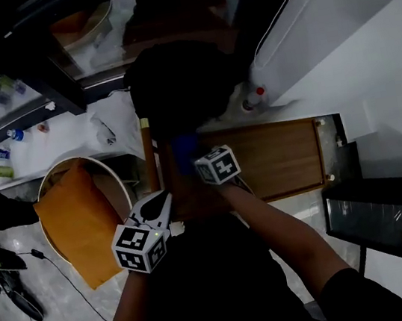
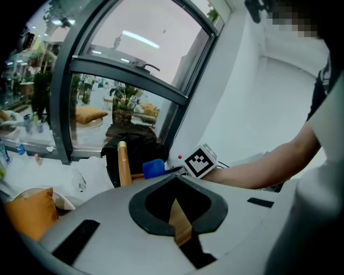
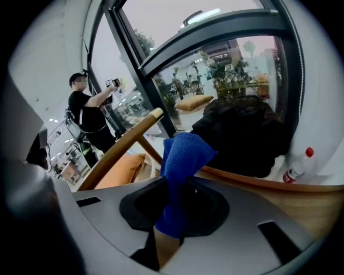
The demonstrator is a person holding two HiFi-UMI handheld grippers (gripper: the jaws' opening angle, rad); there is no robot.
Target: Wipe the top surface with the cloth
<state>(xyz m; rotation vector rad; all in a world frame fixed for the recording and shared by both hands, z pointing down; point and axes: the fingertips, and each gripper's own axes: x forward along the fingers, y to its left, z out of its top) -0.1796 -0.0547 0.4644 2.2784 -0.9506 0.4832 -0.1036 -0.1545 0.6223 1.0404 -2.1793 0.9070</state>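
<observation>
The cloth [image 3: 184, 156] is squeezed tight in the right gripper [image 3: 171, 215] by the wooden top [image 1: 280, 157]; the left gripper [image 2: 180, 215] is closed.

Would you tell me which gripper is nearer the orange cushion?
Left. The left gripper hovers beside the orange cushion; the right gripper, clamping the cloth, is farther off, beyond it.

Right gripper [image 1: 194, 157] covers part of the cloth [image 1: 181, 148]
</observation>
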